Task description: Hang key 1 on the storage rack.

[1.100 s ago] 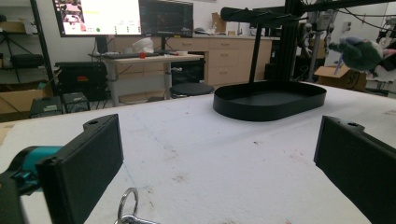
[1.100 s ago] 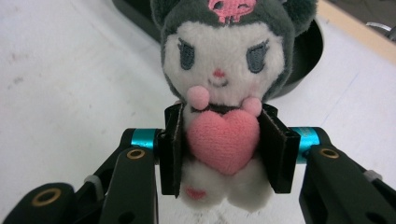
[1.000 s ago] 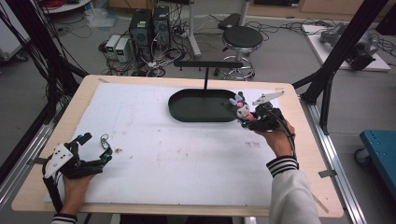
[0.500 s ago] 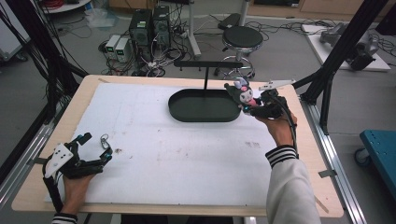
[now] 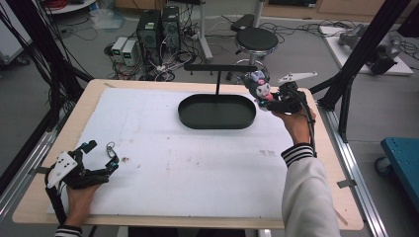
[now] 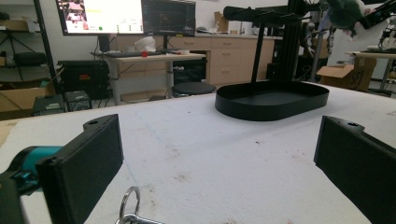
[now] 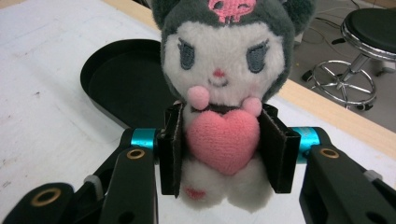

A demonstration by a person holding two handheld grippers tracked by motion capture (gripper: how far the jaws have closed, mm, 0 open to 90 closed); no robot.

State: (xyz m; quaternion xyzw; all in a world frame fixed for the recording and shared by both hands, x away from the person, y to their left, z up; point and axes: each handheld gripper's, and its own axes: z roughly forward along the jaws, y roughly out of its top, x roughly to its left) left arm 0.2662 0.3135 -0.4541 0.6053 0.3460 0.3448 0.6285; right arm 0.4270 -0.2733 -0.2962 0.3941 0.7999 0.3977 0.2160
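A small plush doll [image 7: 223,93] with a dark hood, white face and pink heart is held off the table, my right gripper [image 7: 223,154] shut on its body. In the high view the plush doll [image 5: 260,87] and right gripper [image 5: 272,101] hang at the right end of the black stand's crossbar [image 5: 220,68], above the black oval tray [image 5: 217,111]. My left gripper [image 5: 101,157] rests open at the table's near left corner. A metal key ring [image 6: 130,207] lies on the white mat between its fingers [image 6: 81,168].
The white mat [image 5: 173,163] covers most of the wooden table [image 5: 39,192]. Behind the table stand computer boxes [image 5: 158,27] and a round stool [image 5: 257,39]. A black frame post [image 5: 360,54] rises at the far right.
My right gripper has risen with the plush doll and moved away toward the right end of the crossbar. The left gripper has stayed in place.
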